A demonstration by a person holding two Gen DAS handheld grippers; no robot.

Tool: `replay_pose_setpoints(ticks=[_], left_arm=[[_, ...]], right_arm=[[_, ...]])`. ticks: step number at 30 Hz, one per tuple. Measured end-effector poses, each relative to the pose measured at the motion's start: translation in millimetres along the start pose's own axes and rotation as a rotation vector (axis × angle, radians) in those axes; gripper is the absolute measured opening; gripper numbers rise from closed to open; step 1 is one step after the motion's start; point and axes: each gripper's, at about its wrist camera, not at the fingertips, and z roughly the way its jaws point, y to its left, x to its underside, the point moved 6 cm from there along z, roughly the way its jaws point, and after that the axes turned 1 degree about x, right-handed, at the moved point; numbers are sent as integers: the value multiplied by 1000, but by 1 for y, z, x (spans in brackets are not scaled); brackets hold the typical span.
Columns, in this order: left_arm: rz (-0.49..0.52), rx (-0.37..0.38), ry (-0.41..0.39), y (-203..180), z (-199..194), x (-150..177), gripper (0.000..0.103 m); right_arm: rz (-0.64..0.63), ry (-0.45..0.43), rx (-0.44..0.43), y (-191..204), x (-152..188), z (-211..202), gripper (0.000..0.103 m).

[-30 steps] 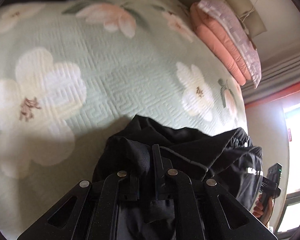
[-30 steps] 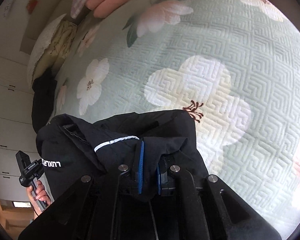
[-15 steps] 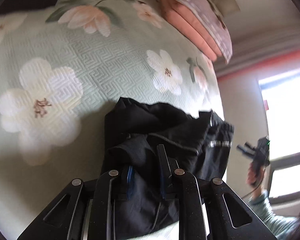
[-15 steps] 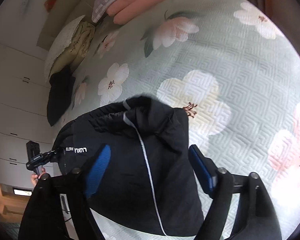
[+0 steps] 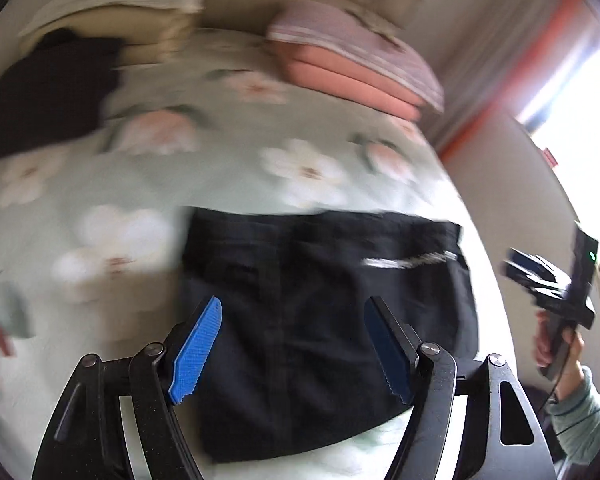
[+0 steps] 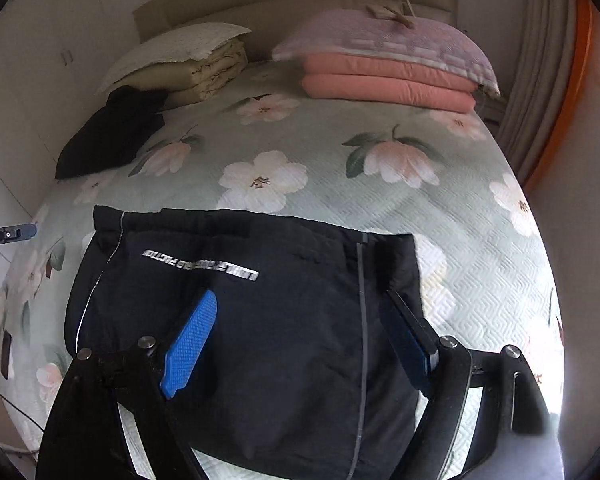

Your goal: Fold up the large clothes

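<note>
Both grippers released above the folded garment

The right gripper point(image 6: 296, 336) and left gripper point(image 5: 292, 344) hang spread wide, grasping nothing, over the black nylon jacket with a silver printed stripe point(image 6: 236, 320), folded into a rectangle near the front of the pale green flower-quilted bedspread point(image 6: 380, 216). To finish well, press its edges square (far off, salmon folded blankets point(image 6: 388, 84) stay clear).
</note>
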Motion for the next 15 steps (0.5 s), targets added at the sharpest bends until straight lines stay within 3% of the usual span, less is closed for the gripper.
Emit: replay_pose_setpoints(ticks=[2,4,6,8,11,13,15], left_arm=[[10,38,39,-28,33,9,75],[30,70,72,-51,68,19,75],[43,74,132,-64,107,29,75],[64,7,165,-63,140,32,75],[74,-119,159,-39,174,22,75],[38,-155,127,-19,185,12,76],[-7,-138,137,-1,194,5,76]], right_arm=[[-35,14,-26,26,1,19,76],[-47,37,-51,38,5,40,57],[-47,68,-41,39,12,72,56],[-54,132,-1,33,19,117,56],[-38,238,32,21,32,183,70],[-15,260,49,14,33,204,91],[26,268,29,6,35,216,96]])
